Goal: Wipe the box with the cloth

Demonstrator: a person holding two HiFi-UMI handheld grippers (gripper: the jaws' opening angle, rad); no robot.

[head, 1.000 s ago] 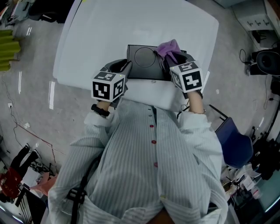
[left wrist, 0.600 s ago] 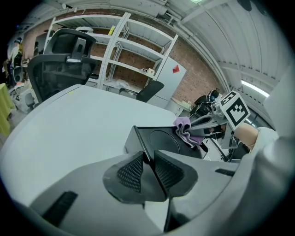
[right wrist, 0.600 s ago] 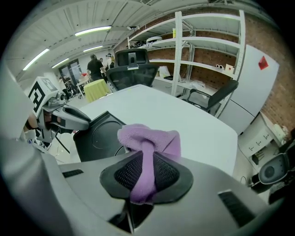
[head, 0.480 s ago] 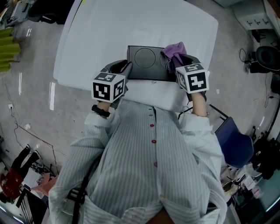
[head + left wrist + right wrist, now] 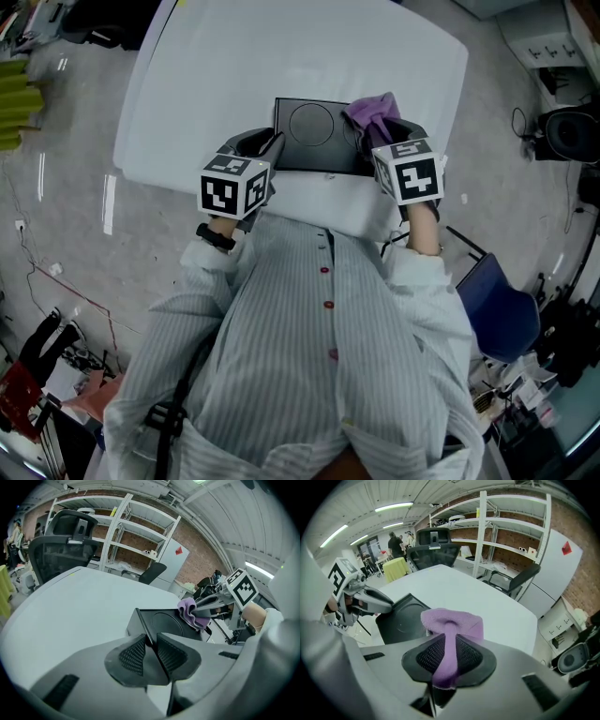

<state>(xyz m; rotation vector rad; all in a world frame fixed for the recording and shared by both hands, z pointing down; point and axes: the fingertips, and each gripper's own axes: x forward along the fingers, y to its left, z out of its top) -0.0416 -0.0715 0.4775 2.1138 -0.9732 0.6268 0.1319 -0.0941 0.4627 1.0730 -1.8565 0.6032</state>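
A flat black box (image 5: pixel 312 133) with a round mark on its lid lies near the front edge of the white table (image 5: pixel 281 47). My left gripper (image 5: pixel 273 143) is shut on the box's left edge, which shows clamped between its pads (image 5: pixel 135 653) in the left gripper view. My right gripper (image 5: pixel 376 128) is shut on a purple cloth (image 5: pixel 372 110) and holds it over the box's right end. In the right gripper view the cloth (image 5: pixel 453 623) bunches out past the gripper (image 5: pixel 449 651), with the box (image 5: pixel 401 618) to the left.
A blue chair (image 5: pixel 502 307) stands to my right, close to the table corner. A black office chair (image 5: pixel 65 550) and metal shelving (image 5: pixel 136 534) stand beyond the table's far side. Several people (image 5: pixel 397 541) are far off across the room.
The right gripper has carried the cloth a little to the right along the box. The left gripper and the box have stayed put.
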